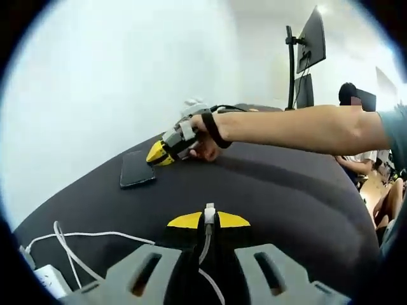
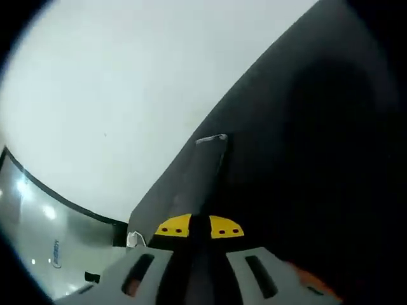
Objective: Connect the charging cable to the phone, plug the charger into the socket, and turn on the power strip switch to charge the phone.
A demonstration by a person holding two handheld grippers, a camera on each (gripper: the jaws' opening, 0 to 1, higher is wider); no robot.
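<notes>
A dark phone [image 1: 137,168] lies flat on the black table [image 1: 273,190]. In the left gripper view my left gripper [image 1: 208,219] is near the table's front edge, shut on the white plug [image 1: 209,213] of the charging cable [image 1: 82,239], which points toward the phone. A hand brings my right gripper [image 1: 159,154] in from the right, its yellow tips at the phone's right end. In the right gripper view the phone [image 2: 213,149] runs edge-on from the nearly closed yellow tips of the right gripper [image 2: 199,227], which look shut on its near end.
The white power strip [image 1: 48,279] lies at the table's near left corner, with the cable looping from it. A monitor on a stand [image 1: 309,47] rises behind the table at the right, and a seated person [image 1: 356,127] is beyond it. A pale wall lies beyond the table's left edge.
</notes>
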